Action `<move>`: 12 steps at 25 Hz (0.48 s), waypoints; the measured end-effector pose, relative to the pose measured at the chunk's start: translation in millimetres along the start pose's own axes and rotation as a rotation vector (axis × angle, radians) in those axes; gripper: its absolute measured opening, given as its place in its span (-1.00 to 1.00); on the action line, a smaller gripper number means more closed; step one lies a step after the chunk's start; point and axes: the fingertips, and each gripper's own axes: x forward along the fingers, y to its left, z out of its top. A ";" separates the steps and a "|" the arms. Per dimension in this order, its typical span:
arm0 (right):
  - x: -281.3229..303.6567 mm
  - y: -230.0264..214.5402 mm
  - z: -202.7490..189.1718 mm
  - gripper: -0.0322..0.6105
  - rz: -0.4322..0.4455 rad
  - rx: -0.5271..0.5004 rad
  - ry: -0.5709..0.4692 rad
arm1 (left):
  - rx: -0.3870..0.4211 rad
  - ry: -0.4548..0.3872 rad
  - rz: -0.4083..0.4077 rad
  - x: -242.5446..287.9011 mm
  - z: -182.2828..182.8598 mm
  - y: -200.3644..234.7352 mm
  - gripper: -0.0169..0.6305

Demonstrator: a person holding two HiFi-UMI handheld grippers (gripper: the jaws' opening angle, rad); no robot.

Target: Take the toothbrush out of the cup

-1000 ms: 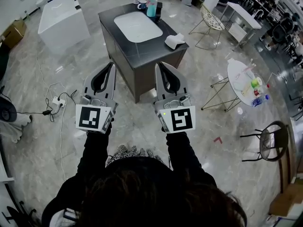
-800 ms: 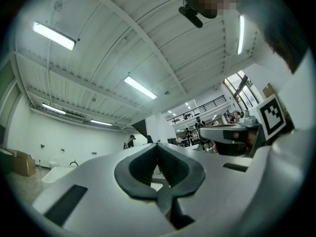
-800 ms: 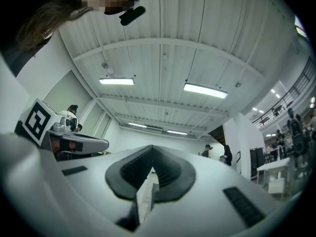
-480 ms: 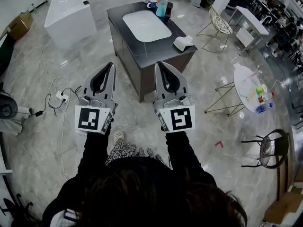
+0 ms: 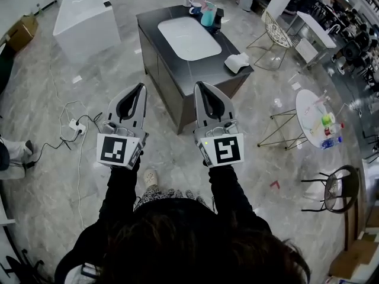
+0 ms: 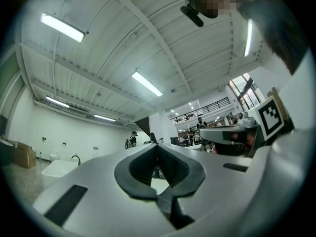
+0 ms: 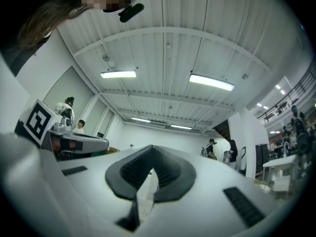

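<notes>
Left claw (image 5: 140,86) and right claw (image 5: 199,85) are both closed on nothing, carried side by side pointing to twelve o'clock, because the teal cup (image 5: 208,16) stands well apart at one o'clock, at the far end of the bench (image 5: 195,70); its toothbrush is too small to make out

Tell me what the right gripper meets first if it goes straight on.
Probably the dark sink cabinet; the right gripper tilts slightly up, so it may pass over the countertop.

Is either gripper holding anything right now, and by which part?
Nothing is held. The left gripper and right gripper are both shut and empty, well short of the cup on the counter.
</notes>
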 end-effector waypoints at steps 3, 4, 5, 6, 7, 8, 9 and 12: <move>29.2 4.7 -6.0 -0.89 -0.008 -0.004 0.004 | -0.003 -0.007 -0.003 9.5 -4.4 28.5 -0.95; 39.0 6.3 -7.1 -0.89 -0.012 -0.008 0.004 | 0.001 -0.012 -0.007 13.7 -4.1 37.7 -0.95; 48.7 8.3 -8.0 -0.89 -0.016 -0.011 0.003 | 0.005 -0.016 -0.011 17.6 -3.8 46.8 -0.95; 58.5 10.8 -9.0 -0.89 -0.021 -0.013 0.002 | 0.010 -0.019 -0.015 21.4 -3.5 55.9 -0.95; 68.5 13.9 -10.2 -0.89 -0.024 -0.016 0.001 | 0.016 -0.022 -0.020 25.1 -3.2 65.0 -0.95; 78.8 17.7 -11.8 -0.89 -0.026 -0.019 0.000 | 0.023 -0.025 -0.025 28.8 -3.0 74.1 -0.95; 88.9 21.7 -13.8 -0.89 -0.027 -0.021 0.001 | 0.030 -0.028 -0.031 32.4 -3.0 83.0 -0.95; 113.9 33.9 -22.8 -0.89 -0.029 -0.027 0.014 | 0.041 -0.035 -0.047 39.0 -5.6 106.2 -0.95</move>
